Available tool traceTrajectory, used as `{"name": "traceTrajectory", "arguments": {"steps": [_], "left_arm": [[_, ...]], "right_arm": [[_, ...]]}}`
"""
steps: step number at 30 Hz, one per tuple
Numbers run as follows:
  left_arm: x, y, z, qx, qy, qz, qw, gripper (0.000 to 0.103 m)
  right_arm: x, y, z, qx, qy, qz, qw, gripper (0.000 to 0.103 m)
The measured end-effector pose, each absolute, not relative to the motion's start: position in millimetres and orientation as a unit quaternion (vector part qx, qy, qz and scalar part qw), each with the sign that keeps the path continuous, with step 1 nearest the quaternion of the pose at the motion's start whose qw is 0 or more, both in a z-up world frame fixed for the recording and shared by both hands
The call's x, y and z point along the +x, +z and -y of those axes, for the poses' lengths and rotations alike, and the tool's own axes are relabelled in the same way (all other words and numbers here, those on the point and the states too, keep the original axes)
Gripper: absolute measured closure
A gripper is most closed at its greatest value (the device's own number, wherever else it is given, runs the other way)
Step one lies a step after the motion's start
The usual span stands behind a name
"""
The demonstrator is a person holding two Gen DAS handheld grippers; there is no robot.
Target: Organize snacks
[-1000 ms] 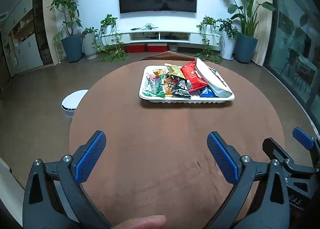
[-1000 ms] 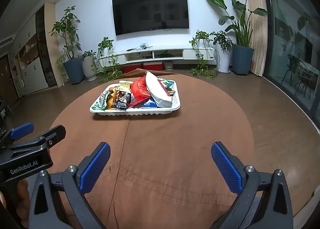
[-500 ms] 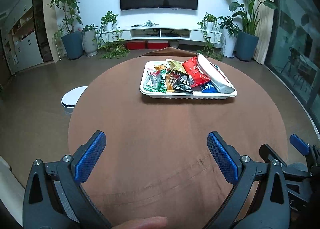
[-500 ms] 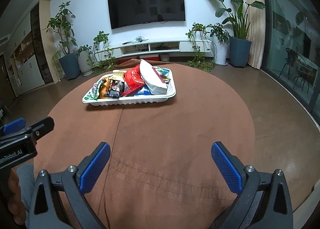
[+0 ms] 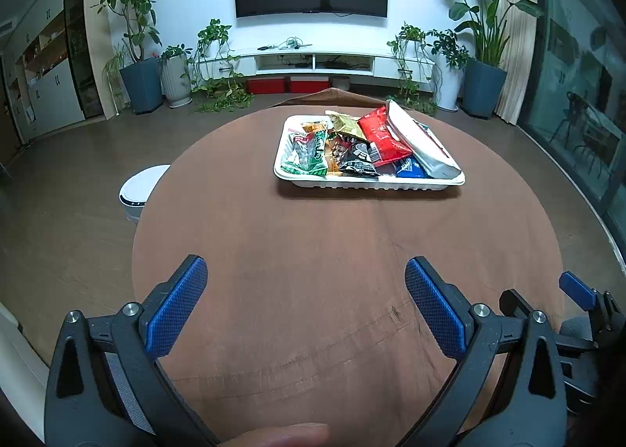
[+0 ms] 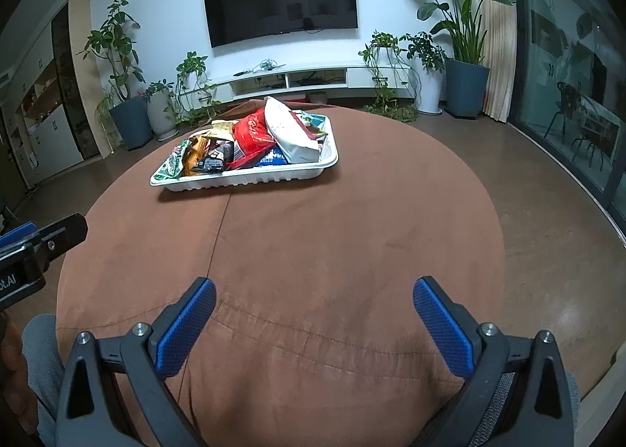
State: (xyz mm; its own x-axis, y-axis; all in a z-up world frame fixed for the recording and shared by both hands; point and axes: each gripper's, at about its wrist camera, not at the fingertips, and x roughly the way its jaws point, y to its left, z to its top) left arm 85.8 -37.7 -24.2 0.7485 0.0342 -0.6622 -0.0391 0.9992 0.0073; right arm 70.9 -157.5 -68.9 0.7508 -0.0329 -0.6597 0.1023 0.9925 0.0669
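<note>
Snack packets (image 5: 352,146) lie heaped in a white tray (image 5: 367,183) at 12 o'clock on the desk (image 5: 313,251), while left hand-held gripper (image 5: 305,290) and right hand-held gripper (image 6: 313,314), fingers apart and empty, hang well short; whether sorting is pending or finished cannot be judged.

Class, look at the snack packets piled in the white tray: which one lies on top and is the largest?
The big white pouch at the white plastic tray's right side; it leans over the red packet, unlike the smaller coloured packets beneath.
</note>
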Motion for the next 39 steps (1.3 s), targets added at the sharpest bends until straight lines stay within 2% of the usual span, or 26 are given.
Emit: {"name": "traceTrajectory", "arguments": {"steps": [39], "left_arm": [[83.8, -25.3, 36.3, -0.003, 0.022, -0.353, 0.935, 0.000]], "right_arm": [[66.4, -68.1, 152.7, 0.045, -0.032, -0.362, 0.930, 0.000]]}}
